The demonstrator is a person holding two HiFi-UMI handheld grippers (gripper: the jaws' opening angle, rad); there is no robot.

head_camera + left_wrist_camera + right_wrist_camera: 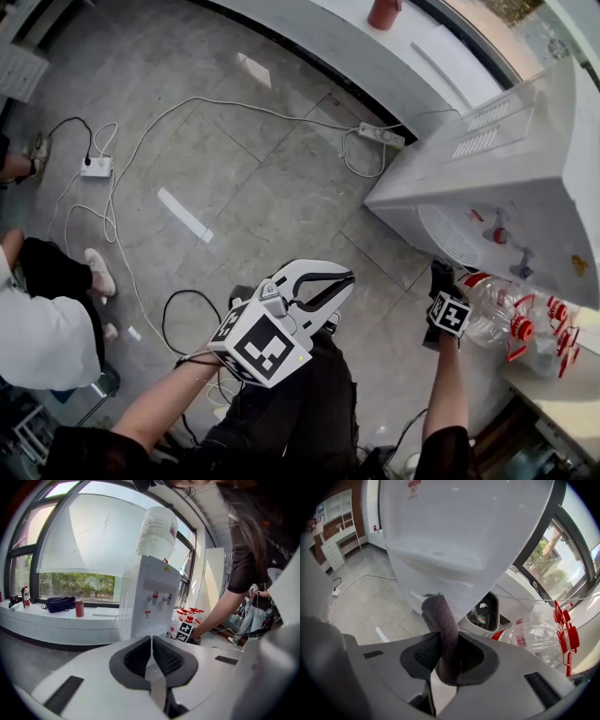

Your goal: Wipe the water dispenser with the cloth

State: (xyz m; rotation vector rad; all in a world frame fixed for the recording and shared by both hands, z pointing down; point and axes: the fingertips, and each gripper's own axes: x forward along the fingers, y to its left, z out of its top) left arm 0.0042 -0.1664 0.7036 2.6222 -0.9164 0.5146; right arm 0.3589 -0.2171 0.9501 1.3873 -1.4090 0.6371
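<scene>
While right tool [445, 657] pinches dark grey fuzzy rolled cloth [439, 616] near lower front of tall white plastic water dispenser [459, 527] (contact unclear), wiping seems barely begun, whole body left; left tool [151, 654] jaws together, empty, well apart.

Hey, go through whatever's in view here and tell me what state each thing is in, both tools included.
Left tool: shut, nothing between its jaws.
Right tool: shut on the cloth.
Cloth: rolled up, clamped, its end sticking out toward the water dispenser.
Water dispenser: upright, with a bottle seated on top.
Red can: upright on the sill.
</scene>
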